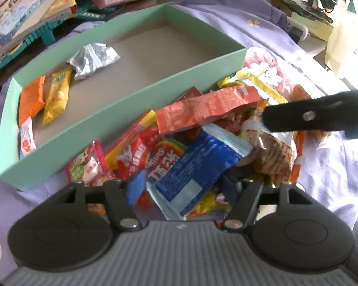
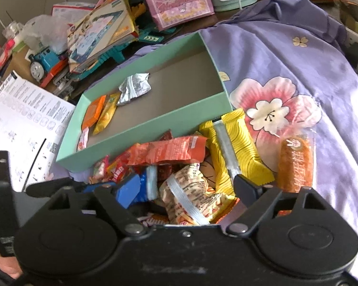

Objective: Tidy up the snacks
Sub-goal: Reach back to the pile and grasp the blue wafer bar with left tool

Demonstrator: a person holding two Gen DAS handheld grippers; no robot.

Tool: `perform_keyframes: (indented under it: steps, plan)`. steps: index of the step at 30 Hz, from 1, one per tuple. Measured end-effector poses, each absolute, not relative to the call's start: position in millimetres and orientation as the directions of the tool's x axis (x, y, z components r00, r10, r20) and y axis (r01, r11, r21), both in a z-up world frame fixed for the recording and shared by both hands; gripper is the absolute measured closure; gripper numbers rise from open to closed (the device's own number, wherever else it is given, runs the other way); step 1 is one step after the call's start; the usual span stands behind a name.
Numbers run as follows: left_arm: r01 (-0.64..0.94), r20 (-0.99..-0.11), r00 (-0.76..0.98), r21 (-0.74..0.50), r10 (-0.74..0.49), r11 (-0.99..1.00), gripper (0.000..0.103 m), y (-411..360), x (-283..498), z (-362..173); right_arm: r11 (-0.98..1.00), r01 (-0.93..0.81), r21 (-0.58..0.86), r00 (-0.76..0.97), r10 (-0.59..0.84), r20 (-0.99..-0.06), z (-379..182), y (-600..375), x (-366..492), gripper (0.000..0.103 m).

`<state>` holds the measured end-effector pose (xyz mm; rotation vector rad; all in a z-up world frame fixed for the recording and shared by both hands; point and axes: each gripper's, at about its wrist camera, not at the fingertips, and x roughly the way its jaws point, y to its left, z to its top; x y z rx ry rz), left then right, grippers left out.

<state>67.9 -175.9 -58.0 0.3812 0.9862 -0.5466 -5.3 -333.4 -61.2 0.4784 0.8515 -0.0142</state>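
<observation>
While the blue foil snack packet (image 1: 198, 166) lies atop the heap just outside the mint-green cardboard box (image 1: 121, 116), its long axis slanting between the left gripper (image 1: 183, 186)'s spread jaws, the right gripper (image 2: 186, 190) hovers open over a cream crinkled packet (image 2: 191, 195) alongside.

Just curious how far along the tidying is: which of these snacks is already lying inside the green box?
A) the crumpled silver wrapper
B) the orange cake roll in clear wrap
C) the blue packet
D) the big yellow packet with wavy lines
A: the crumpled silver wrapper lies on the floor of the green box, while the blue packet, big yellow packet and orange cake roll are outside it on the purple cloth.
</observation>
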Motion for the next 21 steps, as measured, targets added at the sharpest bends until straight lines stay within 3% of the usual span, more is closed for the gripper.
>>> perform_keyframes:
  steps: [3,9,11,15,19,21]
  plan:
    - [0.586,-0.87,0.418,0.038,-0.262,0.809,0.06,-171.2,66.3,-54.8,0.897,0.188,0.4,0.651,0.191,-0.734,-69.2,-327.6,0.7,0.025]
    - [0.489,-0.885,0.391,-0.033,-0.252,0.872,0.059,-139.8,69.7,-54.3,0.916,0.16,0.368,0.623,0.196,-0.757,-82.5,-314.0,-0.8,0.028]
    - [0.472,-0.886,0.39,-0.041,-0.25,0.881,0.057,-133.8,72.2,-55.2,0.927,0.151,0.342,0.611,0.185,-0.77,-87.3,-308.3,-1.4,0.028]
    - [0.472,-0.888,0.399,-0.014,-0.228,0.882,0.051,-136.1,75.2,-57.7,0.93,0.162,0.329,0.604,0.17,-0.778,-93.4,-303.7,-0.4,0.044]
    - [0.475,-0.89,0.404,0.007,-0.211,0.88,0.047,-141.8,76.6,-61.2,0.921,0.179,0.346,0.611,0.171,-0.773,-93.3,-303.8,-2.2,0.052]
    - [0.469,-0.89,0.402,-0.001,-0.214,0.883,0.042,-139.7,74.8,-58.9,0.913,0.193,0.359,0.612,0.174,-0.771,-92.9,-307.2,-4.8,0.052]
